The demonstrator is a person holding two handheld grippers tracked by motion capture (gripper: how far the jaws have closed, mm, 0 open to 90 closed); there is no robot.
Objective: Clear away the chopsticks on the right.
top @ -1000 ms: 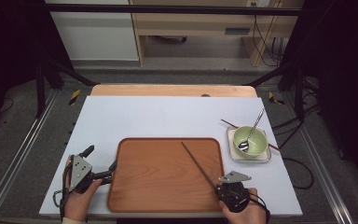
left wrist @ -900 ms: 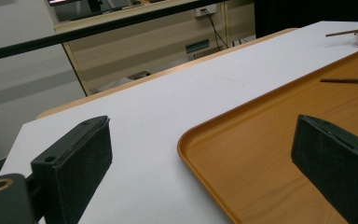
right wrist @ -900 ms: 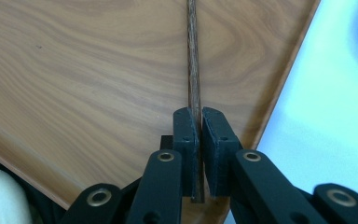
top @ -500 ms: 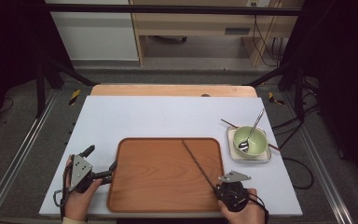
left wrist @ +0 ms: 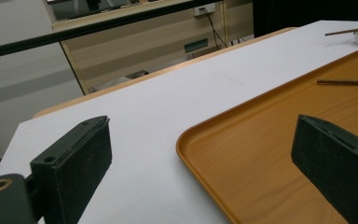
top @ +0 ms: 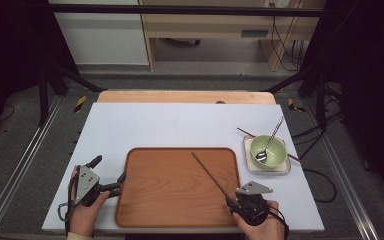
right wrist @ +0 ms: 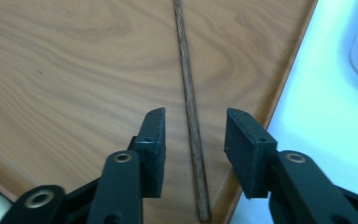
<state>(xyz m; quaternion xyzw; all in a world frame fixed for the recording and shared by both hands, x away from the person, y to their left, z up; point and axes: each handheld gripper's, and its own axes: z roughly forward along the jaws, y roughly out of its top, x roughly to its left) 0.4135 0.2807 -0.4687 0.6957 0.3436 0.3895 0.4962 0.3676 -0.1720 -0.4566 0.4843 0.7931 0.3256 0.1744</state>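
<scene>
A brown wooden tray [top: 170,190] lies at the table's near middle, and a dark chopstick [top: 210,175] rests slantwise on its right half. My right gripper [top: 228,202] is at the chopstick's near end, by the tray's front right corner. In the right gripper view its jaws [right wrist: 196,113] have just been opening. The chopstick [right wrist: 186,70] lies between the pads, touching neither. My left gripper [top: 109,170] stands open at the tray's left edge. In the left gripper view its jaws [left wrist: 200,126] are wide apart, straddling the tray's rim [left wrist: 191,135] with nothing held.
At the right, a green bowl [top: 272,150] with a metal spoon [top: 270,140] sits on a white square plate [top: 267,170]. A second chopstick [top: 245,133] lies under it. The white tabletop [top: 180,125] stretches beyond the tray to a wooden far edge.
</scene>
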